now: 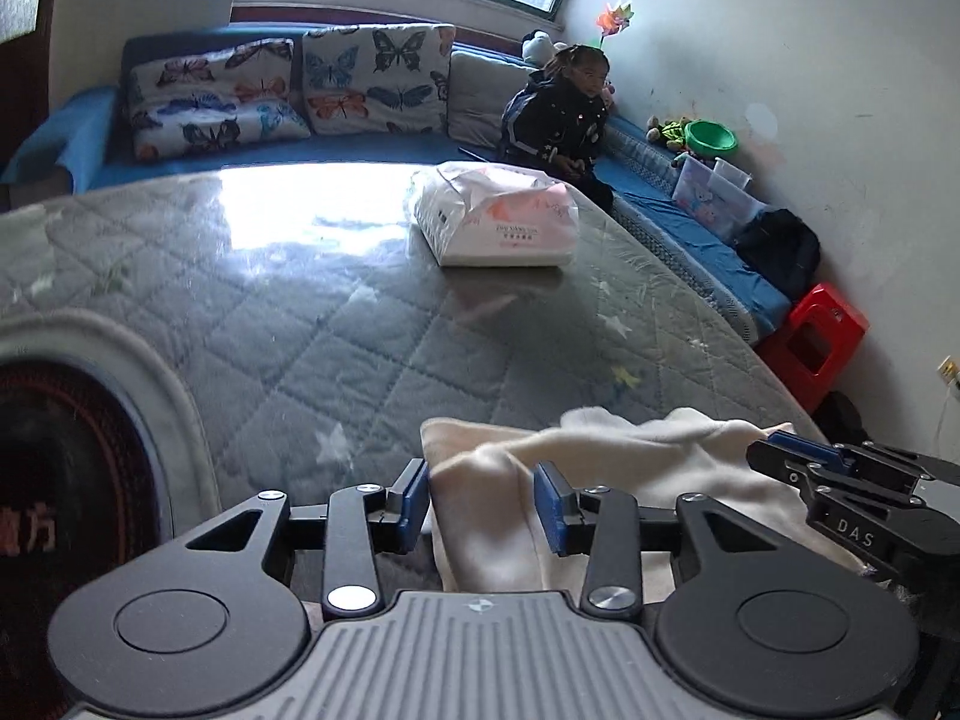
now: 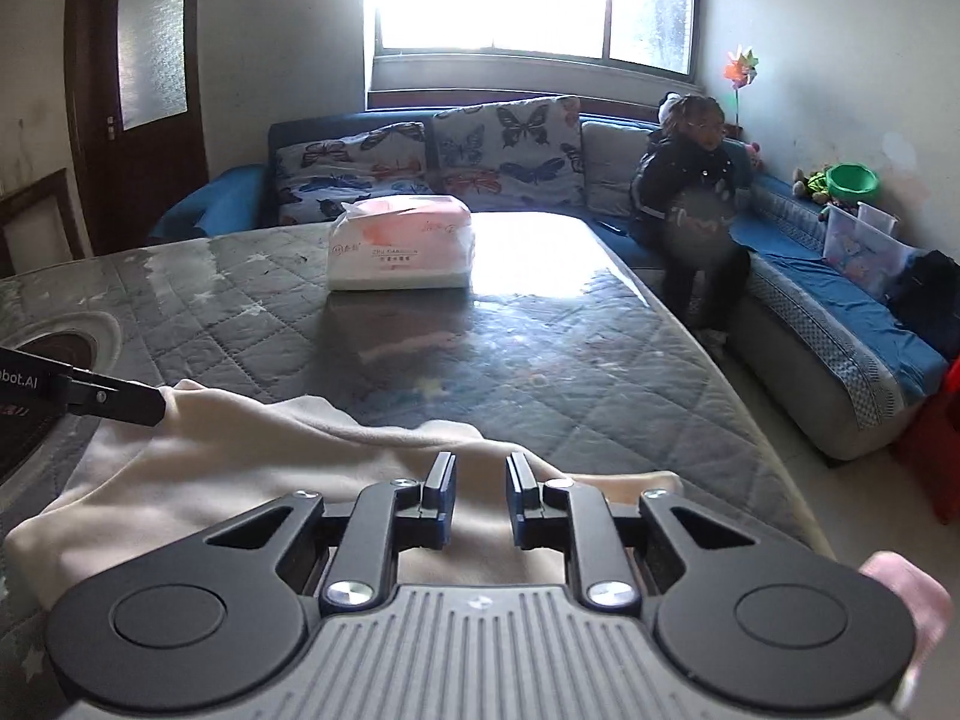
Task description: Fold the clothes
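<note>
- Left gripper (image 1: 483,501): its jaws are parted to a middling gap, and a raised fold of the cream garment (image 1: 600,480) is seen standing between the blue pads (image 1: 549,507). No pinch can be made out, so it's read as let go, not held.
- Right gripper (image 2: 478,492): a narrow gap is kept between its fingers, with cloth lying flat under and between them but nothing clamped.
- From both sets of fingers the garment is found right below and just ahead. Its long axis is judged to run crosswise, from one gripper to the other, near the table's close edge.
- The right gripper's tip is seen at the cloth's far right end in the left view; the left one's tip touches the left corner in the right view. So each end is covered, neither hand is really nearer.
- Further out on the quilted table cover (image 1: 420,330), a white plastic pack (image 1: 498,219) is parked well apart from the fingers.
</note>
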`<state>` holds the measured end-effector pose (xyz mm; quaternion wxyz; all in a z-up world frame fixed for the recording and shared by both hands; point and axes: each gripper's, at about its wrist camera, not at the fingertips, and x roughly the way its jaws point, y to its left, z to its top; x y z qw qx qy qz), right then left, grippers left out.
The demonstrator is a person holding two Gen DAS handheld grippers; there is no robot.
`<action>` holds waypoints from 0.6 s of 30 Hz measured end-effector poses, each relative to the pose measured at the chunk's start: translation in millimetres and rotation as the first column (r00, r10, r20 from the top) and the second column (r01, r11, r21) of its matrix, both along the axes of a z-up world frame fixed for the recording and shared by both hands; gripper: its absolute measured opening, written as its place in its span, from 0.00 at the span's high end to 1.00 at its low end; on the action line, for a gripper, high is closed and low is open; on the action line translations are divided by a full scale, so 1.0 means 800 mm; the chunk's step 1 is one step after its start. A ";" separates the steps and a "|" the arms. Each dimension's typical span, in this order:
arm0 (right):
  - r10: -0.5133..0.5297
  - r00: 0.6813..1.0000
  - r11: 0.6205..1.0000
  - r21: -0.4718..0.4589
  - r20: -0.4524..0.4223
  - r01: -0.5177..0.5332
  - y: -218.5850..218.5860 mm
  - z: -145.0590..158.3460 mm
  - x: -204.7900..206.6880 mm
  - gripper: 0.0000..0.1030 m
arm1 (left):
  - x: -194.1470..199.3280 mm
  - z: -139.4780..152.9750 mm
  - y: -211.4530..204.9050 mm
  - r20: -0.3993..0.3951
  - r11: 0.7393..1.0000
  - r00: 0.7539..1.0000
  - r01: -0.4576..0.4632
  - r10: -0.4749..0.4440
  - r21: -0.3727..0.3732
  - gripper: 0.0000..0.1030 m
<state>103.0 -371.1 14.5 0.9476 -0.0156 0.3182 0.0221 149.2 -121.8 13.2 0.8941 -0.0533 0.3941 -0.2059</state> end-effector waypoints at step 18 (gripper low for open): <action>0.007 1.000 1.000 0.021 -0.030 -0.007 0.002 -0.016 0.021 0.64 | 0.026 -0.011 -0.079 0.037 0.983 0.992 0.116 -0.122 0.142 0.60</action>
